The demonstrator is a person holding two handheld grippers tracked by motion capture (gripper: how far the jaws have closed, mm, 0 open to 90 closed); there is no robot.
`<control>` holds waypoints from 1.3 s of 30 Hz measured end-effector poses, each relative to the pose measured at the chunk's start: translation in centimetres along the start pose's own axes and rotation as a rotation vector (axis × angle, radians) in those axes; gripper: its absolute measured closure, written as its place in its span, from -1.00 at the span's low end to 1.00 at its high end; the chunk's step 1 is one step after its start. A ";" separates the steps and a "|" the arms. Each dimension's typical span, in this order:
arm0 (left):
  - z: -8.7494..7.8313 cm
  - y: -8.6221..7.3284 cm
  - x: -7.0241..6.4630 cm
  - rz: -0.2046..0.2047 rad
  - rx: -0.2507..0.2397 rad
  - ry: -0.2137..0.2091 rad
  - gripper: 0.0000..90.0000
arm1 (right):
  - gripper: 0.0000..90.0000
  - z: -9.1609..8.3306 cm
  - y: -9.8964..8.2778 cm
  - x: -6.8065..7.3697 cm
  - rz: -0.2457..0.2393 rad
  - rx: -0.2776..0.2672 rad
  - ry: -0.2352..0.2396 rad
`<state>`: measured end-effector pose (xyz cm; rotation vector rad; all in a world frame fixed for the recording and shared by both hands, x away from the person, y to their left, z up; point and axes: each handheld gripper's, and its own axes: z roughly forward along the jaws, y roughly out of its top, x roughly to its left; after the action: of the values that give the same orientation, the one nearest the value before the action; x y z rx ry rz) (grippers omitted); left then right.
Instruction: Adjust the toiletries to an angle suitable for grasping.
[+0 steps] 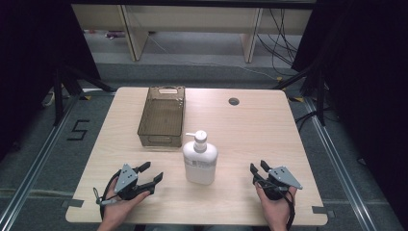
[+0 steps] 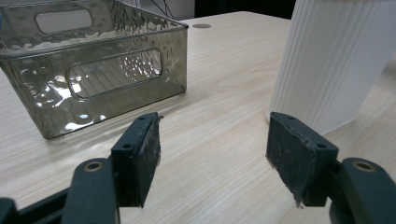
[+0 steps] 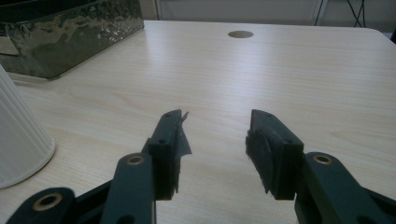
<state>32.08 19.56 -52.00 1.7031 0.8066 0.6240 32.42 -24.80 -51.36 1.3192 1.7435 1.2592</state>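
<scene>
High view: left gripper [image 1: 150,174], right gripper [image 1: 257,167] flank pump bottle [image 1: 200,161]; both jaws released, empty.

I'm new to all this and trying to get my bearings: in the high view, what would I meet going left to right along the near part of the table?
Left claw → white pump bottle → right claw.

black jaws, grey triangular plates, cables
</scene>
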 end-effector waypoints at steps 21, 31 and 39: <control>0.4 4.2 -7.4 0.049 -0.029 -0.230 0.95 | 0.24 0.1 0.0 0.0 -0.029 0.005 -0.005; 2.9 5.9 -9.4 0.081 -0.020 -0.268 0.97 | 0.23 0.1 0.0 0.1 -0.021 -0.002 -0.012; 4.7 6.8 -9.8 0.075 -0.020 -0.251 0.99 | 0.23 0.1 0.0 0.0 -0.027 -0.002 -0.014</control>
<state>30.85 7.93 -46.77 1.7575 0.5594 0.4557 32.53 -24.73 -51.39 1.2964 1.7436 1.2337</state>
